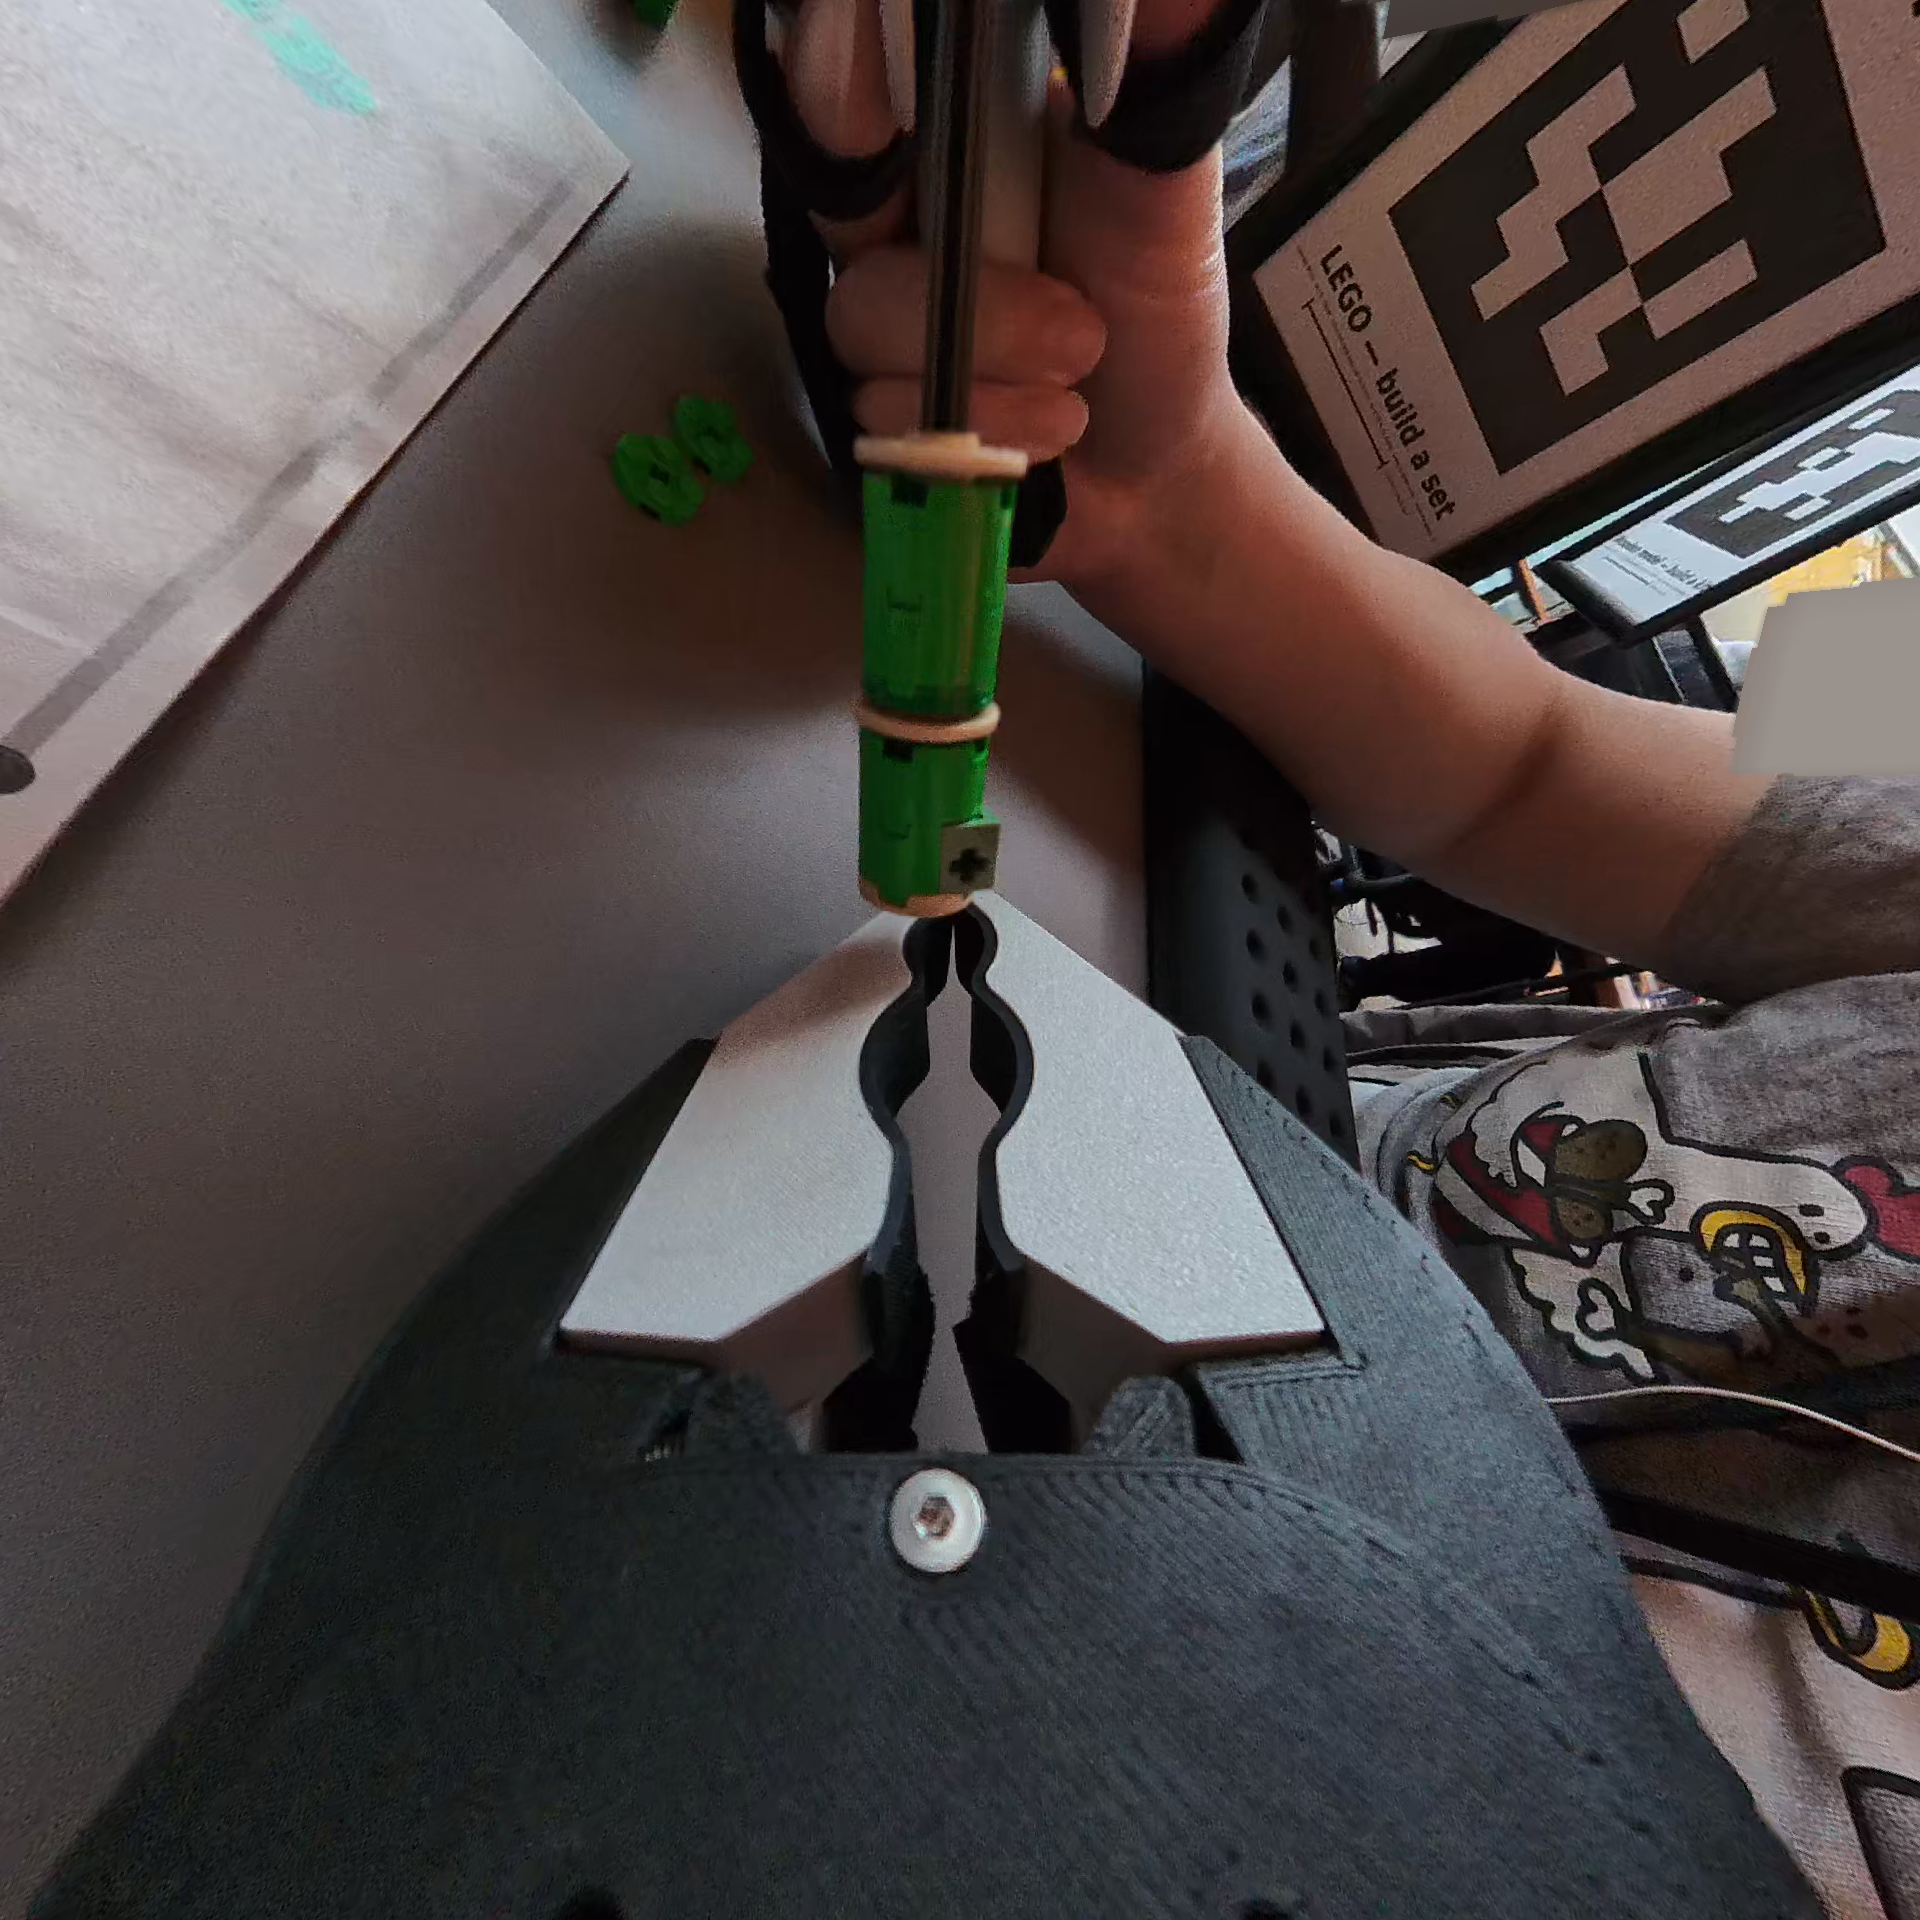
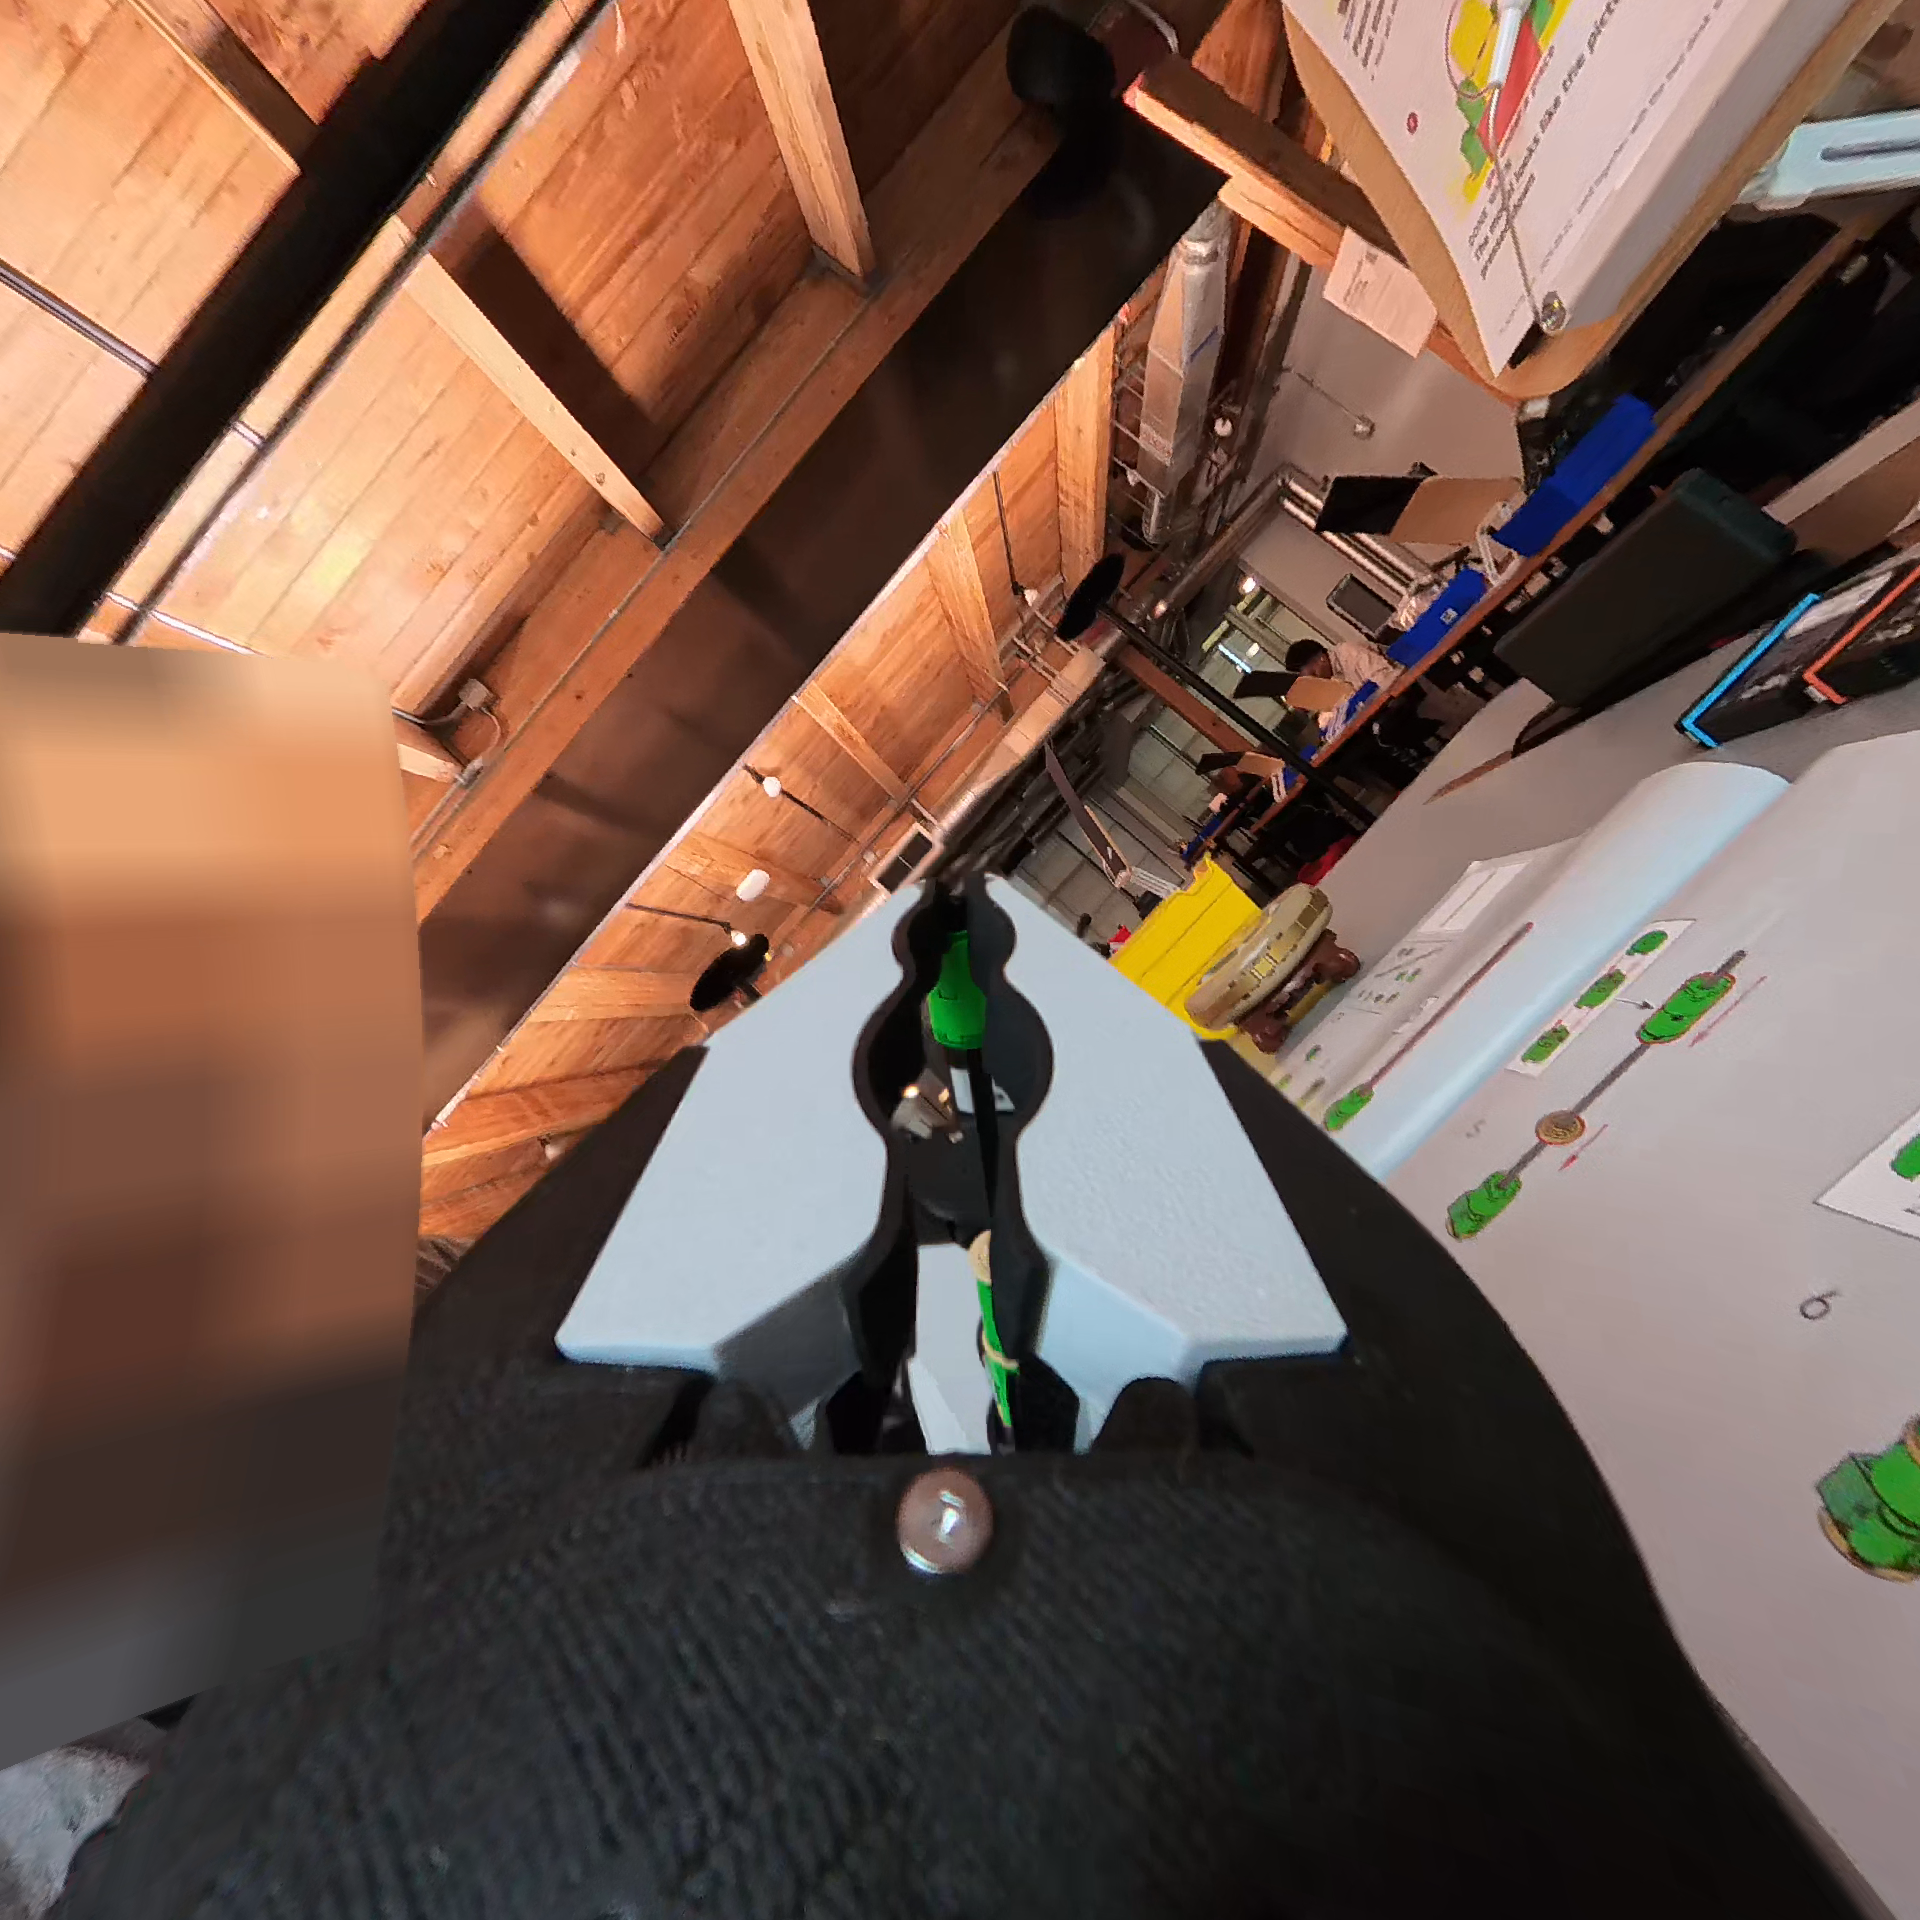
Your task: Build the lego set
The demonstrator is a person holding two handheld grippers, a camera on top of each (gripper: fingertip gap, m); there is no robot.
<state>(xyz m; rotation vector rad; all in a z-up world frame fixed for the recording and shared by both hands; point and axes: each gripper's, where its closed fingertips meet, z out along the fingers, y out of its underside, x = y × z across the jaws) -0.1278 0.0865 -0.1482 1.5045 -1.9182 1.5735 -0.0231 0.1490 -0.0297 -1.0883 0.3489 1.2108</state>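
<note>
The grey table (image 1: pixel 436 831) carries the printed instruction sheet (image 1: pixel 208 343) at one side and two loose green round pieces (image 1: pixel 681 457) lying touching each other near the middle. Above it, held in the air, is the task's own thing: a long dark axle (image 1: pixel 954 208) threaded with stacked green cylinder sections (image 1: pixel 930 675) separated by thin tan rings (image 1: pixel 928 719), with a small grey cross-hole connector (image 1: pixel 971 860) at the lower end.

The left gripper (image 1: pixel 951 940) is pinched closed at its tips, right at the bottom end of the stack, apparently nipping the axle end or lowest ring (the contact itself is hidden by the stack). The right gripper (image 2: pixel 961 920), tilted up toward the wooden ceiling, is clenched on the axle, with green parts glimpsed between its fingers.

By my reading, the step in hand is threading pieces along the axle, as the sheet's diagrams show. The next move likely calls for keeping the axle steady with one gripper while the other frees itself to fetch a loose green piece
</note>
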